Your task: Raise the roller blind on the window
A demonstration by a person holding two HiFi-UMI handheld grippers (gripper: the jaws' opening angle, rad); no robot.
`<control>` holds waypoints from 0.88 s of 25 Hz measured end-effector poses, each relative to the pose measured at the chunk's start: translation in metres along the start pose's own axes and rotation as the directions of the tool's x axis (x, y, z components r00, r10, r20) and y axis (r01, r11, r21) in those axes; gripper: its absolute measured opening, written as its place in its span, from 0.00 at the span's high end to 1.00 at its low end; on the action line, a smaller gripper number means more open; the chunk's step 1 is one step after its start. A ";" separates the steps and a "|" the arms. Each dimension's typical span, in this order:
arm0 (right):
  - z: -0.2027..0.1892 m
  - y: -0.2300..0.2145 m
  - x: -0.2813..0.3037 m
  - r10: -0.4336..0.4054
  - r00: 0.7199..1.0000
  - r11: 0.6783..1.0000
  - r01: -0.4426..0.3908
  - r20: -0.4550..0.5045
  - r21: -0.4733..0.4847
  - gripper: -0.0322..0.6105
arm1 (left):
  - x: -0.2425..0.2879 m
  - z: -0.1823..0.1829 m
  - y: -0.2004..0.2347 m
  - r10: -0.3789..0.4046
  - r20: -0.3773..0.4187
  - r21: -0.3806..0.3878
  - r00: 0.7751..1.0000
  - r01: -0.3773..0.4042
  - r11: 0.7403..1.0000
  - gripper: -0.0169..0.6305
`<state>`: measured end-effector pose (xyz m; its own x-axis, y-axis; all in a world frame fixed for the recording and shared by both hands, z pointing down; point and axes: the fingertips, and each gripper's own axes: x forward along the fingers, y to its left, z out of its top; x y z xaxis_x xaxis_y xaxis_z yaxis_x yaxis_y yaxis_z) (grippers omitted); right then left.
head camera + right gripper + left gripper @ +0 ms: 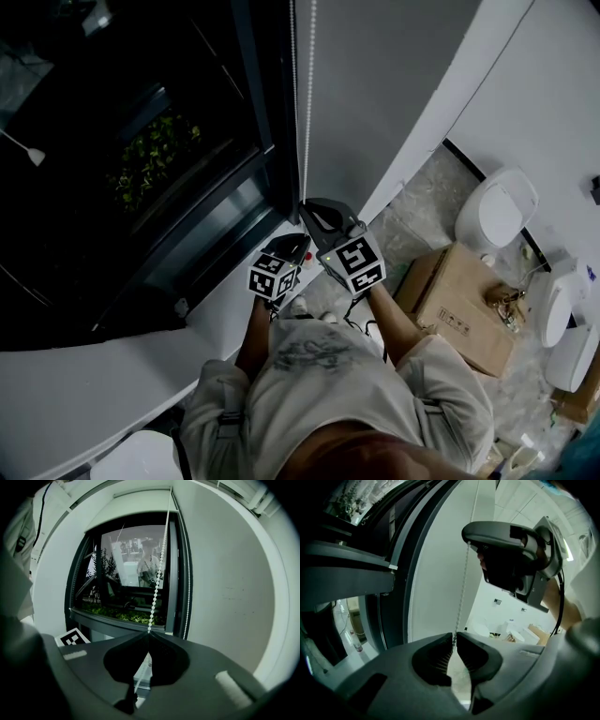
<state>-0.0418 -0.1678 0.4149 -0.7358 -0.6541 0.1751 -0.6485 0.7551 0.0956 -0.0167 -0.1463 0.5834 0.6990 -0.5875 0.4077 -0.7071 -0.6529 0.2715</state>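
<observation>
Right tongs point(148, 633) on bead chain point(307, 94), (top cropped)

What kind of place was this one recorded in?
Probably a room being fitted out or used for storage: white toilets stand loose on the floor near a cardboard box, beside a window with a hanging bead chain.

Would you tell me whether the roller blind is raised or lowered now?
Raised: in the right gripper view the window pane is uncovered, with the roller blind only a pale strip above it.
</observation>
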 end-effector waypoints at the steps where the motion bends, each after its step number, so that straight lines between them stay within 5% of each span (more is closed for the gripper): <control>1: 0.000 0.000 0.000 0.000 1.000 1.000 0.000 -0.001 -0.001 0.94 | -0.003 0.004 -0.002 -0.004 0.007 0.004 1.000 0.003 1.000 0.91; 10: -0.001 -0.003 0.000 -0.004 1.000 1.000 0.004 0.000 0.000 0.94 | -0.060 0.088 -0.013 0.011 0.178 0.056 0.984 -0.021 0.998 0.83; 22: -0.001 -0.005 0.002 -0.004 1.000 1.000 0.004 0.002 -0.004 0.94 | -0.118 0.242 -0.053 -0.054 0.433 0.265 0.900 -0.070 0.962 0.80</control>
<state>-0.0392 -0.1729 0.4159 -0.7335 -0.6572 0.1731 -0.6507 0.7527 0.1002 -0.0359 -0.1584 0.3096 0.7131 -0.7006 -0.0257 -0.7008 -0.7134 0.0011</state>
